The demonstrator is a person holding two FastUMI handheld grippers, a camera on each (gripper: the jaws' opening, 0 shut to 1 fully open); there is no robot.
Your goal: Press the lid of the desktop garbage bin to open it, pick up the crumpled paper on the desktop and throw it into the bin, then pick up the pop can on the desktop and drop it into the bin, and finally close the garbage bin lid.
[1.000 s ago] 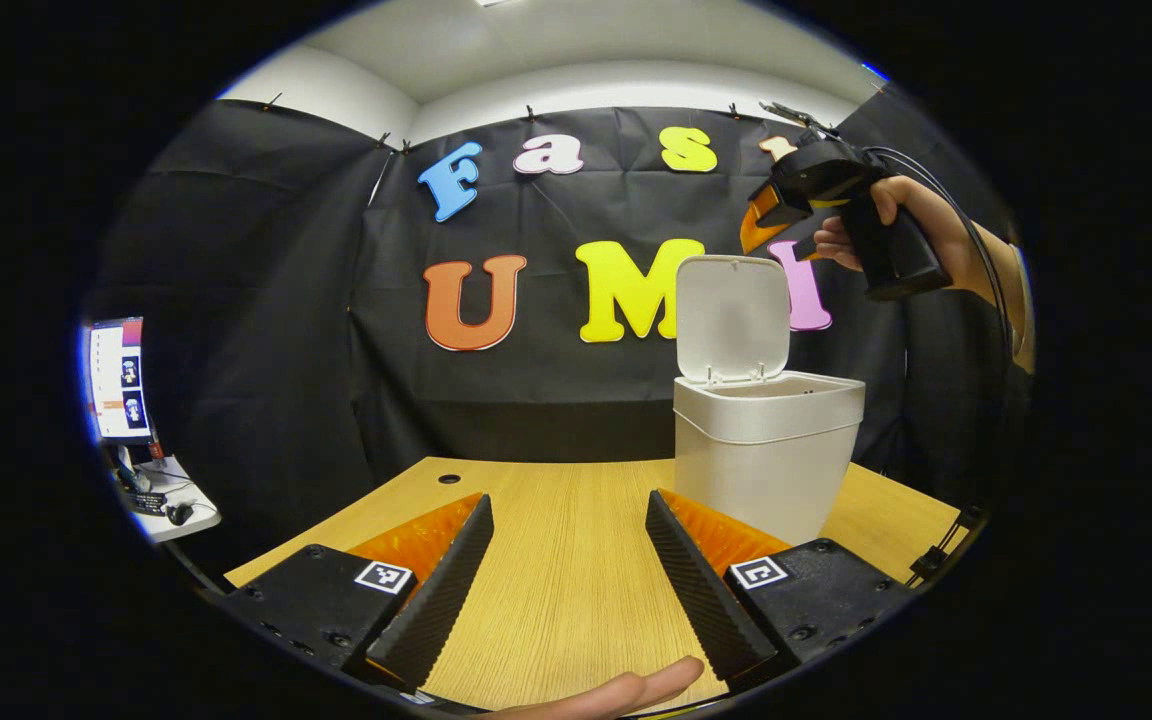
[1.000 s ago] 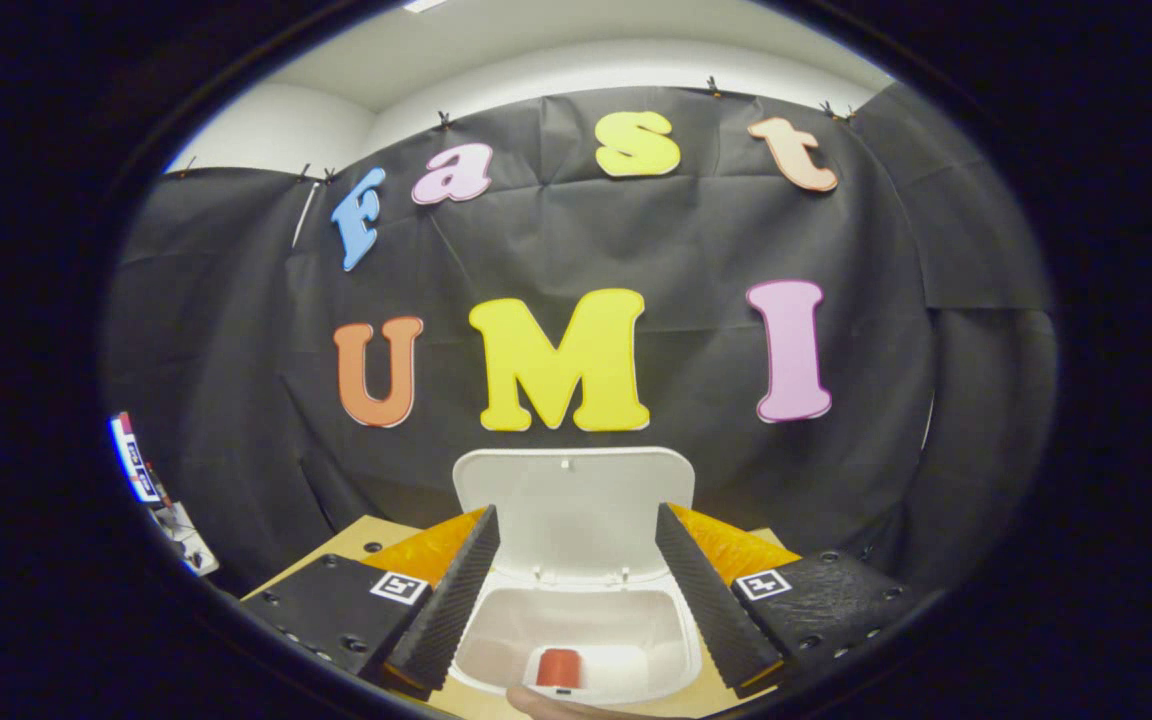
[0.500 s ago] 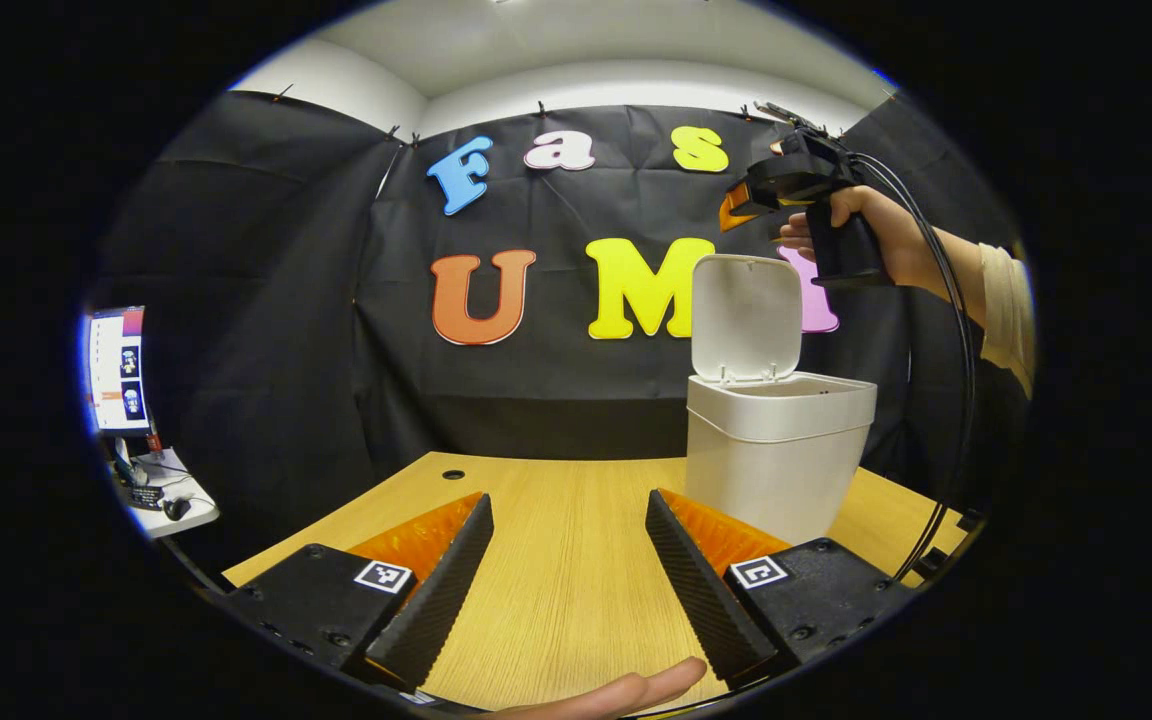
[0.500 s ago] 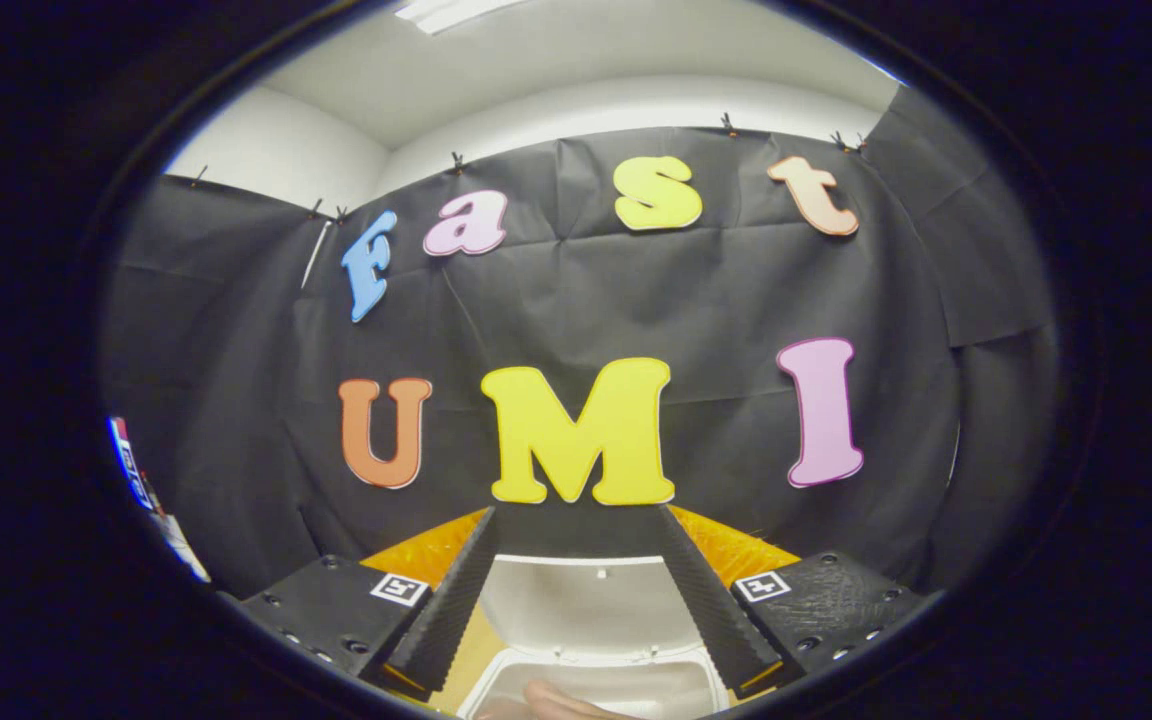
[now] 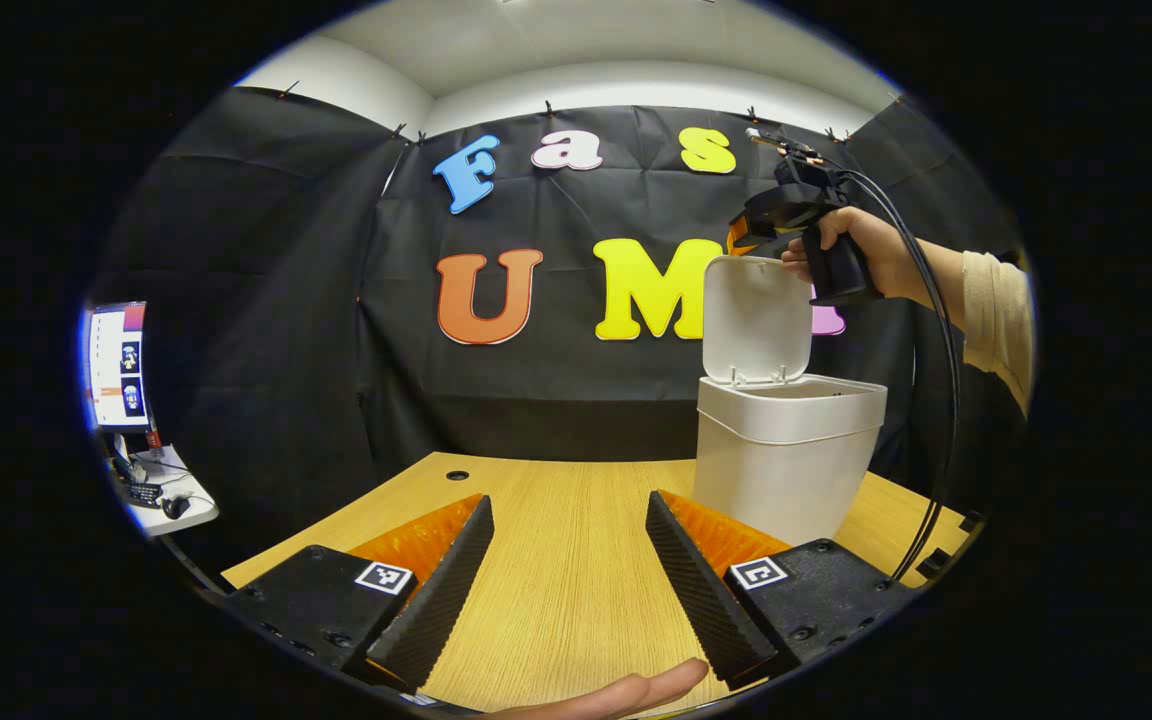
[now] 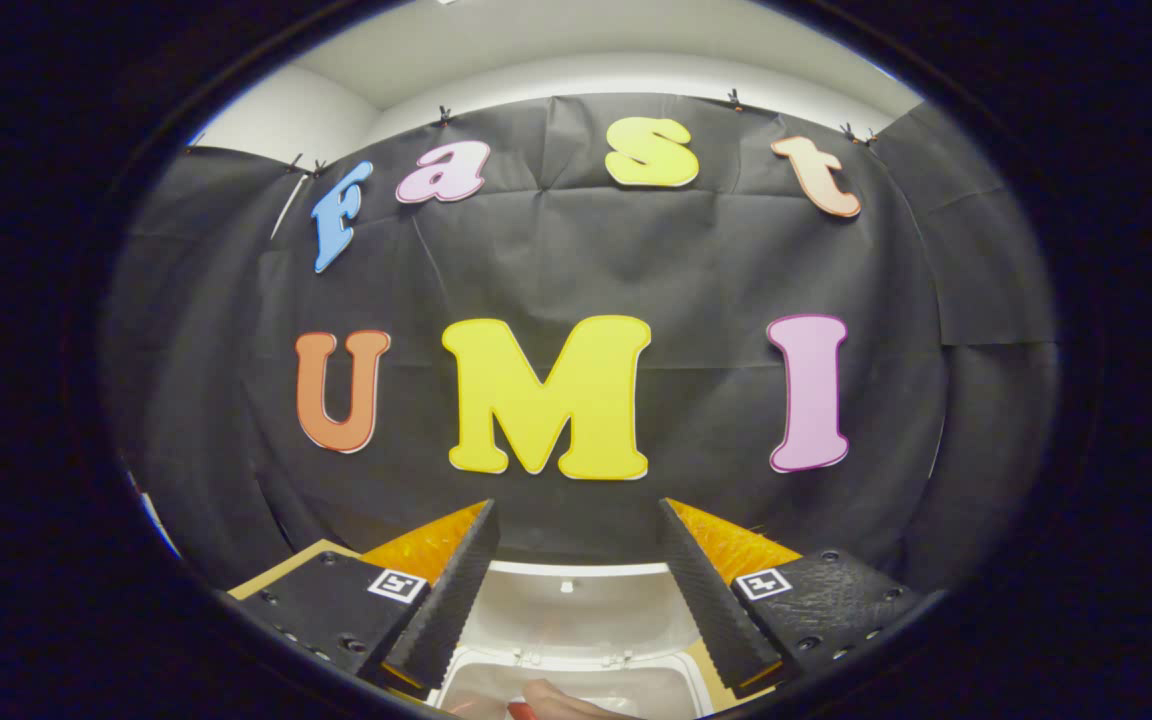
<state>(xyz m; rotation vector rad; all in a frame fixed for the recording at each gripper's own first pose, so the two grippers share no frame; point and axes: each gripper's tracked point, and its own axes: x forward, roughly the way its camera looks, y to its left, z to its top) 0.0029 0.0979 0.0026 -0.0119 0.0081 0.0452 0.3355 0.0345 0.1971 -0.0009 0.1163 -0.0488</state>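
Note:
The white bin (image 5: 781,460) stands on the right of the wooden desk, its lid (image 5: 756,320) hinged up and upright. A hand (image 5: 876,250) holds my right gripper (image 5: 771,222) just above and behind the lid's top edge. In the right gripper view the right gripper (image 6: 578,505) is open and holds nothing; the lid (image 6: 576,610) lies below its fingers and the bin's open mouth (image 6: 626,690) sits at the bottom edge. My left gripper (image 5: 568,500) is open, low over the bare desk, to the left of the bin.
The wooden desk (image 5: 556,570) has a cable hole (image 5: 456,475) near its far edge. A side table with a monitor (image 5: 116,370) stands far left. A black cable (image 5: 948,400) hangs from the right gripper past the bin. A fingertip (image 5: 636,690) shows below.
The right gripper has moved down and back toward the top edge of the lid. The lid stays upright. The left gripper has hardly moved.

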